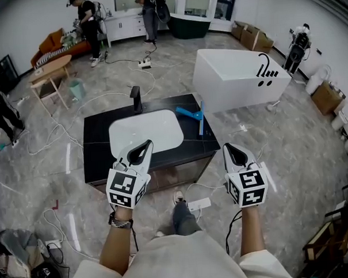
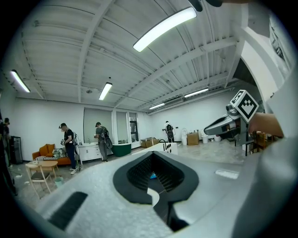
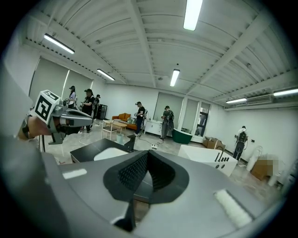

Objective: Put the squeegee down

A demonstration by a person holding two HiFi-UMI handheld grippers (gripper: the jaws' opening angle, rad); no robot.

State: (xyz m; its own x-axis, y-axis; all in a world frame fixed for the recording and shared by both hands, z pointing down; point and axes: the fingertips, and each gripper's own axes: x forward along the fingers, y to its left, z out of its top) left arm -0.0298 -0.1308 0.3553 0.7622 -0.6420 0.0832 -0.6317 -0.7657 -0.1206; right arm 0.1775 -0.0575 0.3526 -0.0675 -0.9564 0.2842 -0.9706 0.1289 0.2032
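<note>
— Jaws on the two grippers, what's the deal? Anything in them?

— Nope, both pinched together on nothing. The left gripper (image 1: 146, 145) in its own view has its tips meeting, with just an empty hollow behind them. The right gripper (image 3: 142, 155) is the same: ribbed pads closed tip to tip, nothing between.

— ok, so where's the squeegee?

— The squeegee (image 1: 191, 114) is the blue one lying flat on the black counter (image 1: 96, 144), to the right of the white basin (image 1: 162, 127) and close to the counter's right edge. It's well apart from both grippers. They're held at the near side of the counter, the left one over the front of the basin and the right one off past the near right corner.

— Does the blade hang over the edge?

— Honestly can't tell. In the head view the blade lines up with the edge and that's all you get. The gripper views don't help much either. Through the left one's hollow there's a blue speck (image 2: 152, 175), way too tiny to call. The right gripper view catches the faucet (image 3: 131, 142) and part of the basin, and the rest of the counter sits behind the gripper's own body.

— Anything else cut off?

— The left gripper covers a bit of the basin's front. Of the person you only see forearms, lap and a shoe.
</note>
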